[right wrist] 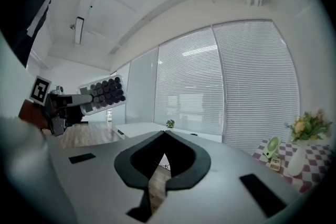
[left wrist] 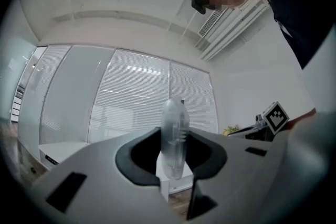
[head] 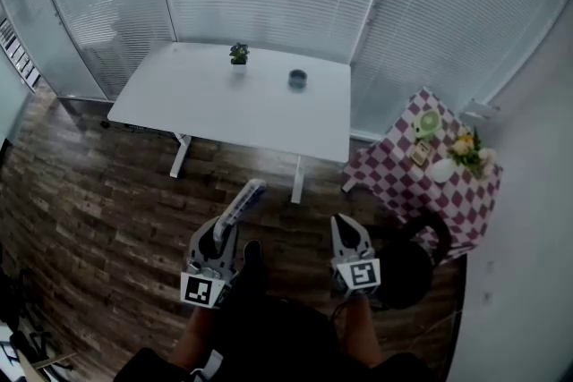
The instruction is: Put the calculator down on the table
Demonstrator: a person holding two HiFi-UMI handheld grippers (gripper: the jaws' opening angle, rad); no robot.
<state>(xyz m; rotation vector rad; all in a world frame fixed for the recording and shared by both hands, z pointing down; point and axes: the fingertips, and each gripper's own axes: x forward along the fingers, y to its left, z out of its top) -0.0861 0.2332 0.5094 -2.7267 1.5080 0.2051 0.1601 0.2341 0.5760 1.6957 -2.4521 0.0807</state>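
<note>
Most of the job lies ahead: the left gripper (head: 221, 233) is clamped on the calculator (head: 240, 208), which juts out past its jaws, and the table (head: 179, 107) stands well beyond it. Alongside, the right gripper (head: 346, 230) is closed and empty.

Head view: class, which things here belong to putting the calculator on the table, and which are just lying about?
Belong to the job: calculator; left gripper holding it; white table.

Lying about: potted plant; dark round dish; checked side table; green fan; vase of flowers; empty right gripper.
</note>
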